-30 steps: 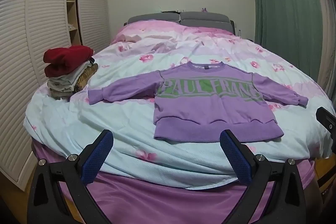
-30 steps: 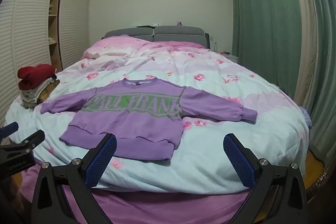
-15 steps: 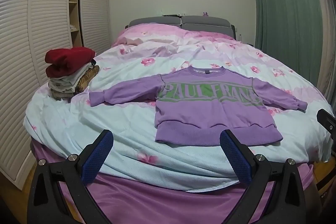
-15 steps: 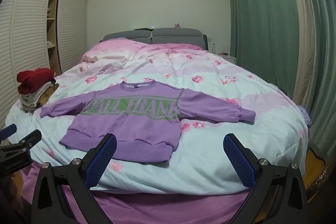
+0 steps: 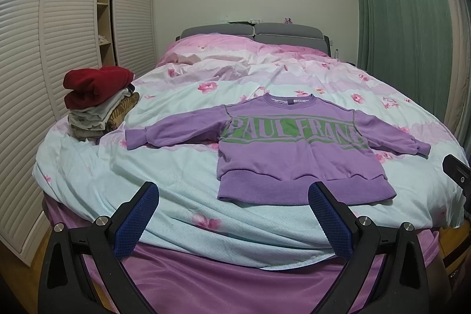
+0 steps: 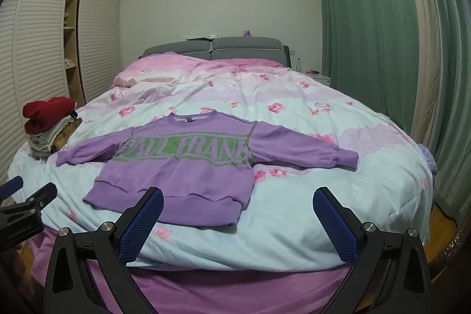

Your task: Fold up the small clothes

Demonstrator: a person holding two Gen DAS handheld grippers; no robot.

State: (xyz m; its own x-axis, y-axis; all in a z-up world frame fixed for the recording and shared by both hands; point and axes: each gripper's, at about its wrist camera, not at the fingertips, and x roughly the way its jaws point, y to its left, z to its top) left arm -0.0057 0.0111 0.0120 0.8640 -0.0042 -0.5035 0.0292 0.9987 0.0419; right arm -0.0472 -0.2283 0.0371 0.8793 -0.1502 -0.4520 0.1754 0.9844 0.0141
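A small purple sweatshirt [image 5: 291, 149] with green "PAUL FRANK" lettering lies flat, face up, sleeves spread, on the bed; it also shows in the right wrist view [image 6: 188, 164]. My left gripper [image 5: 234, 214] is open and empty, held off the foot of the bed, short of the sweatshirt's hem. My right gripper [image 6: 238, 218] is open and empty, also off the bed's foot, near the hem's right end. Each gripper shows at the edge of the other's view.
The bed's floral duvet [image 5: 182, 175] hangs over a purple sheet [image 5: 235, 278]. A stack of folded clothes [image 5: 97, 102] topped by a red garment sits at the bed's left edge. White louvred wardrobe [image 5: 35, 49] stands left, green curtains [image 6: 368, 34] right.
Both views have tilted upward a little, so the bed and sweatshirt sit lower in frame. Both grippers stay open and empty. The sweatshirt has not moved.
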